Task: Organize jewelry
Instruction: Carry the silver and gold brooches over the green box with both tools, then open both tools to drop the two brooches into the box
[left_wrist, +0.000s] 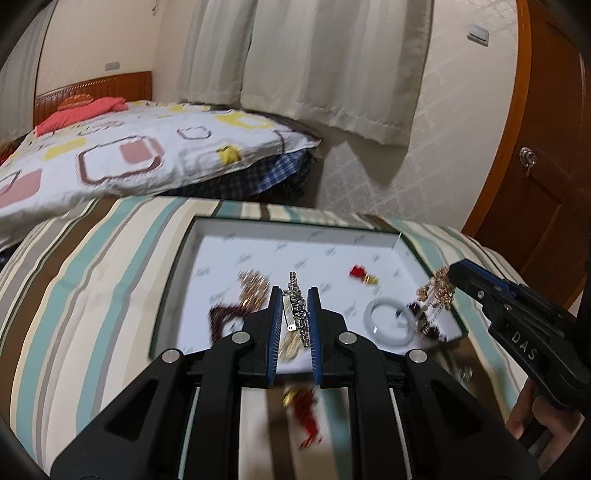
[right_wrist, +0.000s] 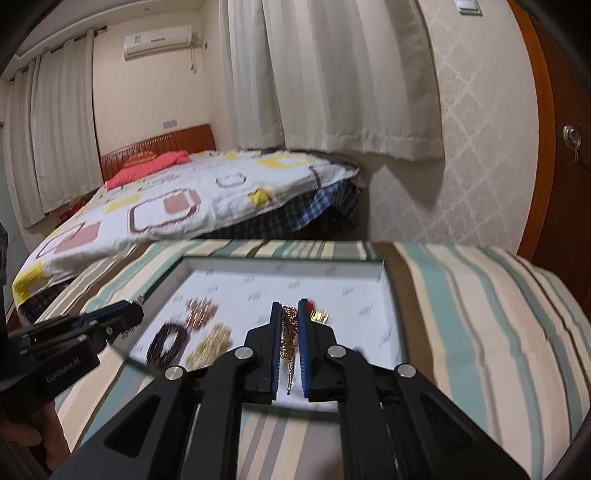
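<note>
Landmark: tray (left_wrist: 207, 236), white-lined, lying on a striped cloth (left_wrist: 92, 266) over a surface that cannot be identified.

1. Left gripper (left_wrist: 295, 295): above the tray's near edge. Jaws closed on a silver chain (left_wrist: 297, 310), which runs lengthwise between the pads and pokes out past the tips toward the tray's far wall.
2. Red tassel piece (left_wrist: 304, 417): outside the tray, on the cloth just before its near edge, under the left gripper. Blurred.
3. Right gripper (right_wrist: 290, 310): above the tray's near-right part. Jaws closed on a gold chain (right_wrist: 290, 332), whose long axis hangs down and back along the pads.
4. Inside the tray, near half: dark bead loop (right_wrist: 166, 345), gold cluster (right_wrist: 210, 345), white bangle (left_wrist: 388, 325).
5. Inside the tray, middle: rose-gold piece (right_wrist: 201, 312), red-and-gold earring (left_wrist: 364, 275).
6. Beyond the tray: bed (right_wrist: 177, 199), curtain (right_wrist: 332, 74).

Deciding relation, as judged: each held chain is already over the tray, so bare lining lies ahead and below either jaws. The left gripper is nearer the bare far-left lining, the right nearer the far-right corner. The tassel piece is nearest the left gripper.
</note>
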